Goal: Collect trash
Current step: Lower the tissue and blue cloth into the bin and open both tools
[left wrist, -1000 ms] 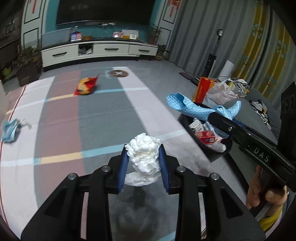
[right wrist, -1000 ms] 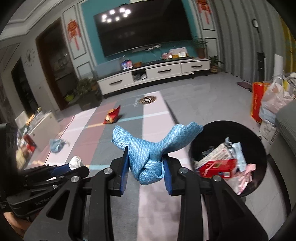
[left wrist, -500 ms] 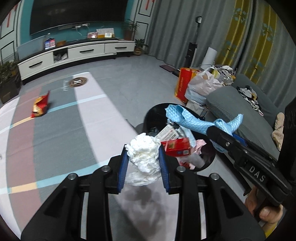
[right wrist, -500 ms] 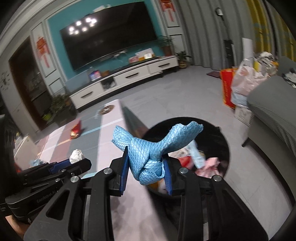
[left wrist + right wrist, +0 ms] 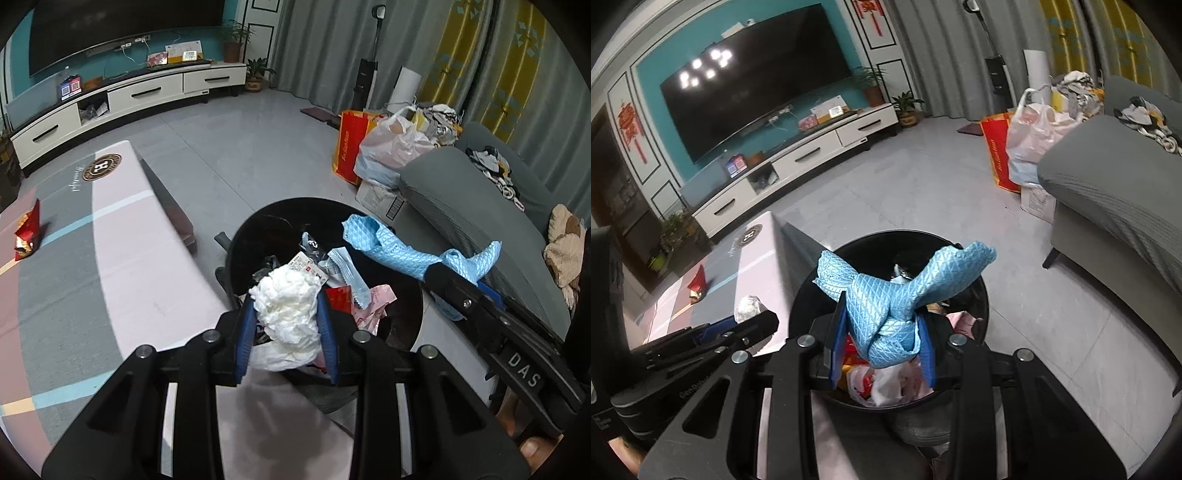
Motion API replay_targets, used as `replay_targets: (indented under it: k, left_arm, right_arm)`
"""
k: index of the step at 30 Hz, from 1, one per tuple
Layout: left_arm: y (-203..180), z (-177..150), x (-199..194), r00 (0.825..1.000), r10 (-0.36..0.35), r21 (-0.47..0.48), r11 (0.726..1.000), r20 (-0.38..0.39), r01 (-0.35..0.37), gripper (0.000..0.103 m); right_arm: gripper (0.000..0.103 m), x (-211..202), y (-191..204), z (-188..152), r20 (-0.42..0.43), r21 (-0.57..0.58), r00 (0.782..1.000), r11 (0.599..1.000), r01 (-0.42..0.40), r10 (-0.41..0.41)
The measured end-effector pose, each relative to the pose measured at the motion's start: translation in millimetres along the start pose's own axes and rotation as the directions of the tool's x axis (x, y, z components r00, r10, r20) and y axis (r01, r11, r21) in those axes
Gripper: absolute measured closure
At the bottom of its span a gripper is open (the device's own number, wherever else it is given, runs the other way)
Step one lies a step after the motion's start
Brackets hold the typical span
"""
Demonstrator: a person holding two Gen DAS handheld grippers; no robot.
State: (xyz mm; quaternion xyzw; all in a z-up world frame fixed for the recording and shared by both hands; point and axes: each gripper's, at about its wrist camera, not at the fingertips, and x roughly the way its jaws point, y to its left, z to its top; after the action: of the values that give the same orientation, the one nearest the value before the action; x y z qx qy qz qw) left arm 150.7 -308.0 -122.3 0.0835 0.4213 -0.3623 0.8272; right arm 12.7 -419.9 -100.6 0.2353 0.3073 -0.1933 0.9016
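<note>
Swinging both loads in: a second ago the round black trash bin (image 5: 258, 236) sat off right, now it's under both tongs. Left gripper (image 5: 286, 314) clamps crumpled white tissue (image 5: 288, 306), right gripper (image 5: 882, 332) clamps knotted blue quilted cloth (image 5: 897, 299). Release looks next.

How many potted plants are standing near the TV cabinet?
3: two at the cabinet's right end, one on top and one on the floor; one at its left end. Others may be hidden.
</note>
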Motion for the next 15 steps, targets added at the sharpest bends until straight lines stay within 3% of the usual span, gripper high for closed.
replay_targets:
  k: [15]
  left_arm:
    - [-14.8, 5.4, 35.8, 0.998, 0.004, 0.036, 0.999, -0.068, -0.002, 0.071]
  right_arm:
    - [0.069, 13.6, -12.5, 1.0, -0.036, 0.022, 0.999, 0.999, 0.036, -0.035]
